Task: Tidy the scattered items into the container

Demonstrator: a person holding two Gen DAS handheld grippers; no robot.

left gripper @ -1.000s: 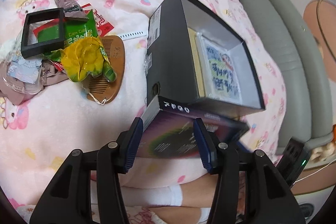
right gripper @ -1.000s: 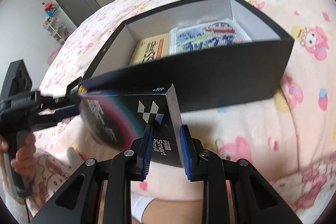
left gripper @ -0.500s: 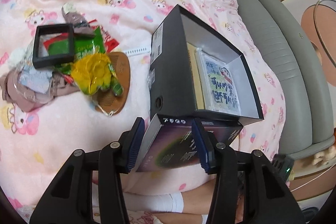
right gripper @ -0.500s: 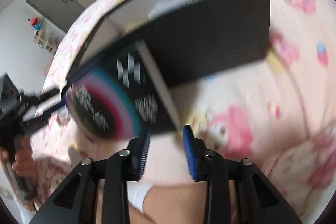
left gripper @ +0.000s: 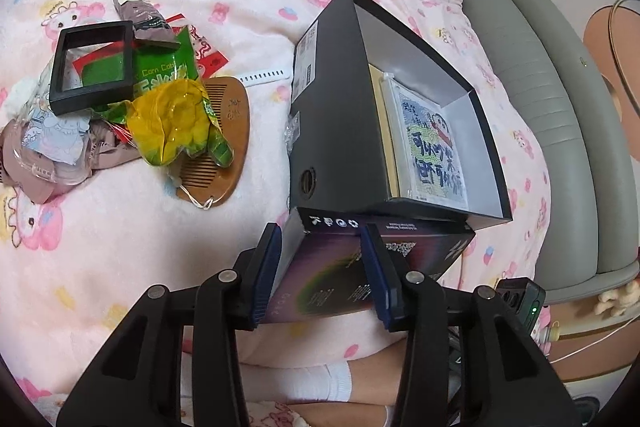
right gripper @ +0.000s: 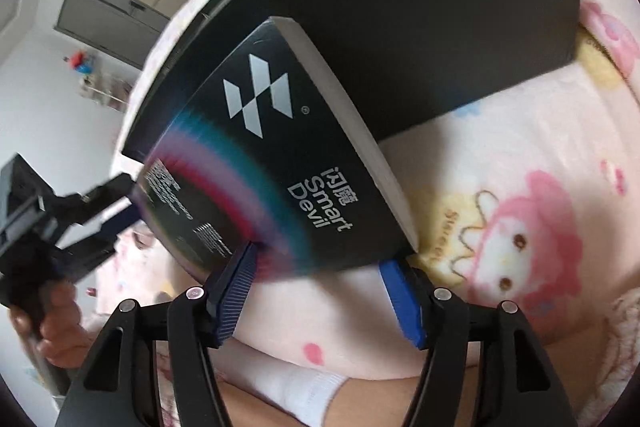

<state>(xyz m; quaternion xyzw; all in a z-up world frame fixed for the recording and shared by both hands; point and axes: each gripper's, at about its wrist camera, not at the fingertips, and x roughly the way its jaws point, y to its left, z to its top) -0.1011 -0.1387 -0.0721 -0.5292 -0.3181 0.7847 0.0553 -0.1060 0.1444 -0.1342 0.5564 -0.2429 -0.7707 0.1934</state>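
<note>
Black cardboard, glossy with a rainbow arc, that's the flat "Smart Devil" box (left gripper: 352, 267), and it's hanging right between the two tools at the near wall of the big black container (left gripper: 340, 131). The left gripper (left gripper: 320, 267) has been narrowing and its blue pads now look pressed on the box's two side edges, so that one seems to be carrying it. The right gripper (right gripper: 320, 291) has just been spreading wide; its jaws stand apart below the box's near corner, with the box over the gap and no pinch I can make out. Just ahead of the left tool, the container sits open on the pink blanket (left gripper: 120, 247), already holding a cartoon-printed packet (left gripper: 432, 147) and a pale book or pad beside it. So a couple of things are in, and this box is not yet over the rim. Off to the left tool's far left, plenty is still waiting: a black frame (left gripper: 92, 63), a green-and-yellow snack bag (left gripper: 172, 107), a wooden comb (left gripper: 224, 147), a brown tube, clear wrappers. I'd call it early going.
</note>
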